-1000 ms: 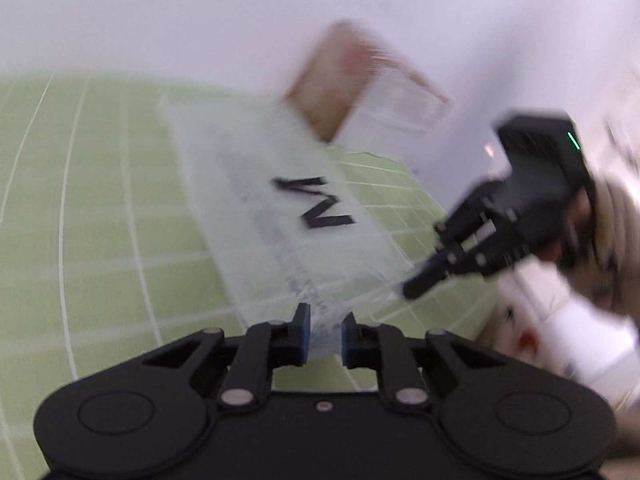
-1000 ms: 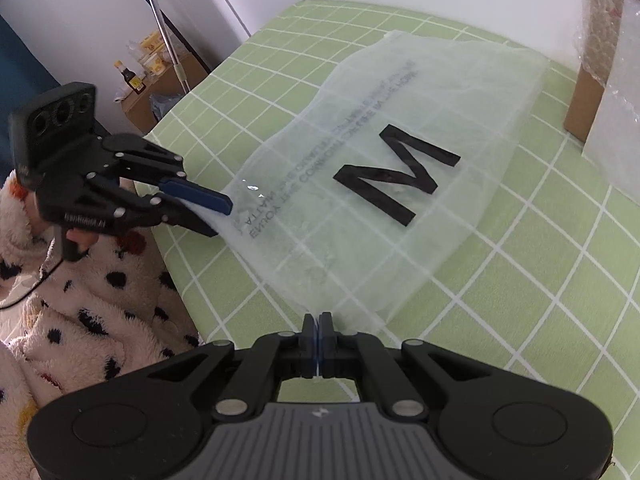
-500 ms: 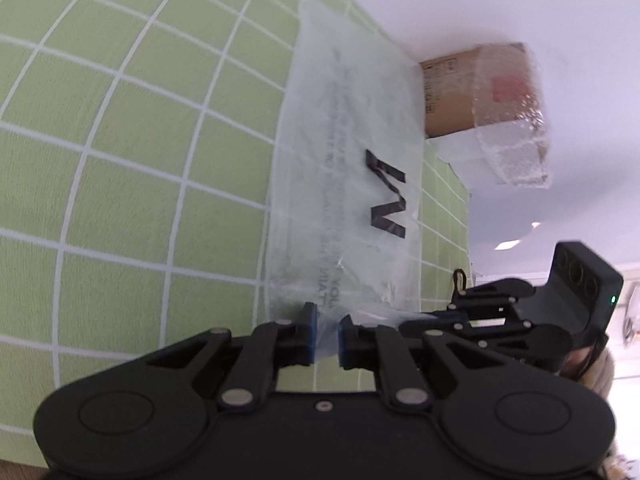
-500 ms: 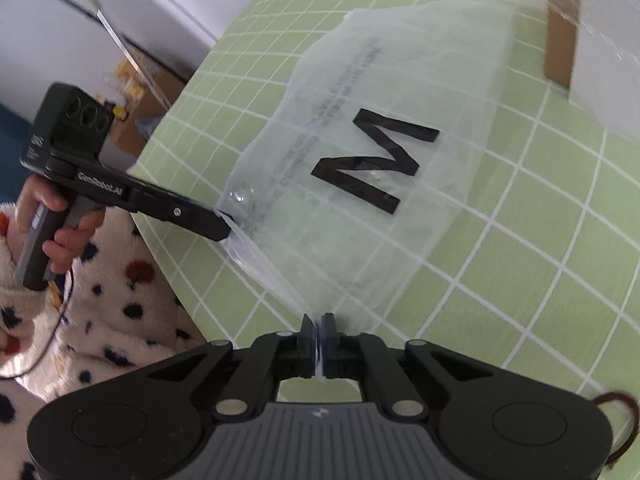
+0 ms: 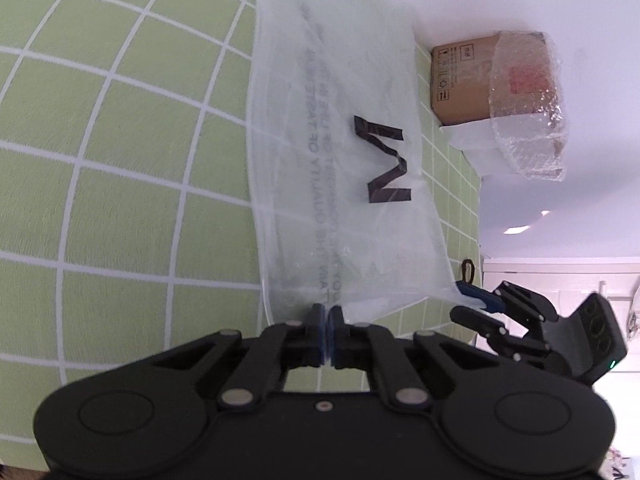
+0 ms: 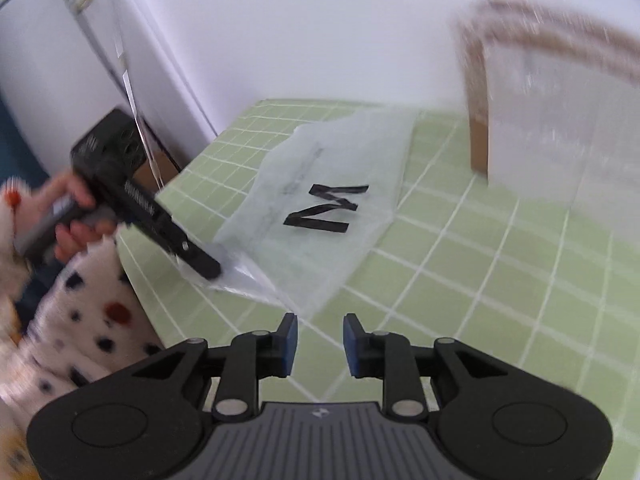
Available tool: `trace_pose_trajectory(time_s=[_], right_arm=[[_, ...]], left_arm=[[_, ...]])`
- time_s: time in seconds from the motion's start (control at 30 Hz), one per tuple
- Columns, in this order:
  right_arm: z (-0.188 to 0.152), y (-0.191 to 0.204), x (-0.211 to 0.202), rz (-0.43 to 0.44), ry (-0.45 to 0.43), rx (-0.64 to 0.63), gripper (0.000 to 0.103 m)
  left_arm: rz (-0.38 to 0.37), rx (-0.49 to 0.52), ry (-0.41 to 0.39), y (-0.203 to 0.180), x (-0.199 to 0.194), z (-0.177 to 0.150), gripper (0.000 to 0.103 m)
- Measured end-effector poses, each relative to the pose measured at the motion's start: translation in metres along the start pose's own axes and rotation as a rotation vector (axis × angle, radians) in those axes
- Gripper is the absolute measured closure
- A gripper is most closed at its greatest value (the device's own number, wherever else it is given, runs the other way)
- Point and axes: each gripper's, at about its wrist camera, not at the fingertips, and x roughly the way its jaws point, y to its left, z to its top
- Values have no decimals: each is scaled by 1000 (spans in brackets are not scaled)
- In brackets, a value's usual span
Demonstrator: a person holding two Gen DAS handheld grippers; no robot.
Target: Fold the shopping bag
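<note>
Most of your view is the green white-gridded bench point(image 5: 120, 160), with the translucent plastic shopping bag point(image 5: 340, 140) lying flat toward twelve o'clock so it can be creased. At two o'clock a brown cardboard box point(image 5: 460, 80) in bubble wrap stands clear. Your left claw point(image 5: 328, 330) is clenched on the bag's near edge, anchoring it. Your right claw point(image 6: 318, 340) is opening, nothing between its pads, the bag just beyond. A black "M" point(image 5: 386, 166) reads plainly; the grey lettering appears mirrored and I cannot read it.
</note>
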Motion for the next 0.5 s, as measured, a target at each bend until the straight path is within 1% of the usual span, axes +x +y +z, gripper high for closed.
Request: trace_pose_trajectory(time_s=[0.03,0.07,0.1,0.17,0.3,0.33,0.4,0.43,0.47,0.5], right_arm=[[-3,4,0,-14,-2,-55,69],[-5,8,1,-26,-1,-110,67],[-7,12,2,-36,-6,-159,67],[-8,17,0,-35,-42,-224,67],[-4,16,-3,10,-119,-253,67],[-3,14,-2,37,-123,-243,67],[-1,10,4,101,-106,-204,70],[1,8,8,122,-91,-168,73],[3,5,11,141,-81,-127,86],[5,2,14,160,-71,-85,93]], left_arm=[[-2,-1,0,0,0,0,99],[-2,-1,1,0,0,0,99],[-2,0,2,0,0,1,99],[5,7,5,-2,0,1,99],[16,19,10,-6,0,1,99],[17,20,12,-6,0,2,99],[17,22,15,-7,1,3,99],[17,24,17,-7,1,3,99],[19,27,18,-7,2,4,99],[22,30,20,-7,2,4,99]])
